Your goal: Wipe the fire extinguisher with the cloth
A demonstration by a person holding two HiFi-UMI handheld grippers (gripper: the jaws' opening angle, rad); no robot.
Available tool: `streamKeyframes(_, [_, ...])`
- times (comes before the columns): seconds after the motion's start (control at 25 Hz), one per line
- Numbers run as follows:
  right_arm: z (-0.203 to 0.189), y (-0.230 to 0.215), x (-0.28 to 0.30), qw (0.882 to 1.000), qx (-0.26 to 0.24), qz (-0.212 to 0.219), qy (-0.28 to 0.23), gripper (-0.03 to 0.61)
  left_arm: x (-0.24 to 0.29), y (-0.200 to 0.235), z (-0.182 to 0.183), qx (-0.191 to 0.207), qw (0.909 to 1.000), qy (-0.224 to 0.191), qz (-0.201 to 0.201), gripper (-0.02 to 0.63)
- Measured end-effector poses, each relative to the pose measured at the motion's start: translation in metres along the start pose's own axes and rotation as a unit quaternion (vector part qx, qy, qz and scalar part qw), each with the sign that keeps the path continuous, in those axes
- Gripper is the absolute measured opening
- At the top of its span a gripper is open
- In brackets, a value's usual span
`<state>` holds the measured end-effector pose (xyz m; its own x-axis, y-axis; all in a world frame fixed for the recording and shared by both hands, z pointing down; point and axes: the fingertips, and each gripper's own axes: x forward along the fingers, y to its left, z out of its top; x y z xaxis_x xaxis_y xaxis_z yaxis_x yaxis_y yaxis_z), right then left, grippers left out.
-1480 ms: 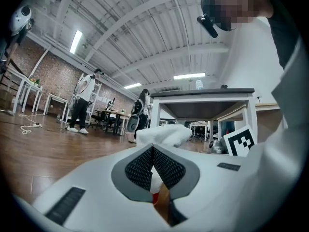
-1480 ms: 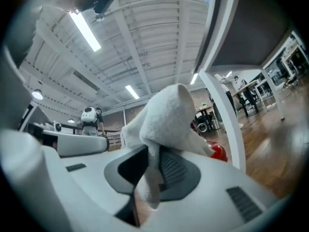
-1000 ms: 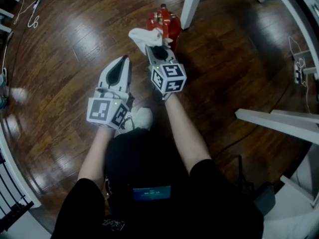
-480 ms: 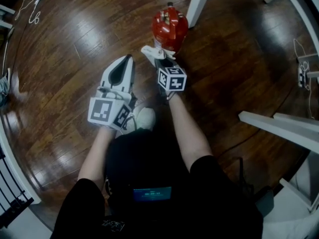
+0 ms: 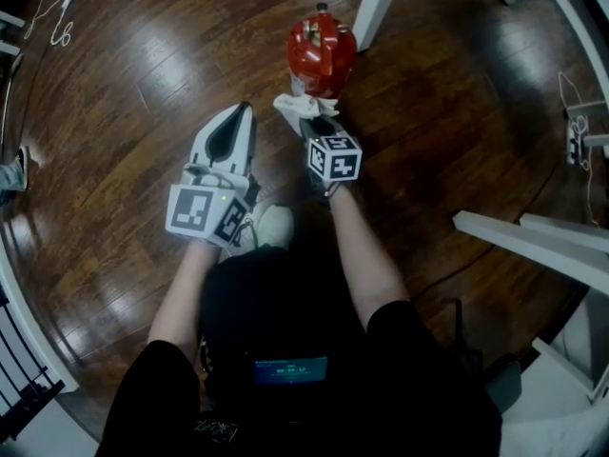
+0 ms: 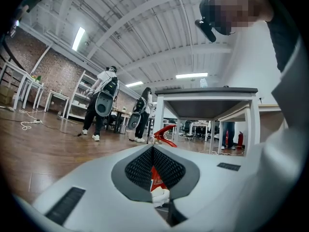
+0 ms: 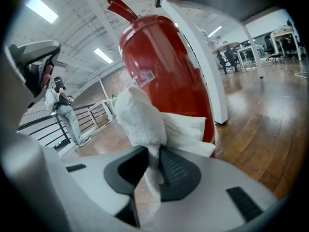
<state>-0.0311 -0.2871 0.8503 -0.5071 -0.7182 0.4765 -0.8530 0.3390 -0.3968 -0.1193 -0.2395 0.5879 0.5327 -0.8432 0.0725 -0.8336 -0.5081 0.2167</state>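
Nearest, my left gripper [image 5: 244,114] hangs idle, jaws pressed together on nothing. My right gripper [image 7: 152,161] pinches the cloth [image 7: 142,117] against the fire extinguisher [image 7: 164,66], low on its body. The extinguisher stands unbraced on the floor [image 5: 143,65] beside a table leg [image 5: 376,8]. I judge a hard stroke could topple it.

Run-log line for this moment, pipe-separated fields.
right gripper: shut on white cloth | cloth: against red fire extinguisher side | left gripper: shut, empty, alongside | extinguisher: upright on wood floor
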Motion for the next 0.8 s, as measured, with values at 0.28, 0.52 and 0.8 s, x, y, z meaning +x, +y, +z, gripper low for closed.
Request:
streamKeyframes(0.28, [0.058, 0.049, -0.040, 0.993, -0.005, 0.065, -0.097, 0.078, -0.001, -0.009, 0.004, 0.009, 0.9999, -0.007, -0.006, 0.000])
streamKeyframes(0.52, [0.139, 0.105, -0.076, 0.974, -0.011, 0.125, -0.187, 0.078, -0.006, -0.009, 0.012, 0.004, 0.9998, -0.021, 0.004, 0.000])
streamKeyframes(0.8, [0.178, 0.115, -0.064, 0.964, 0.067, 0.137, -0.216, 0.077, -0.012, -0.003, 0.014, 0.003, 0.9996, -0.026, 0.013, 0.000])
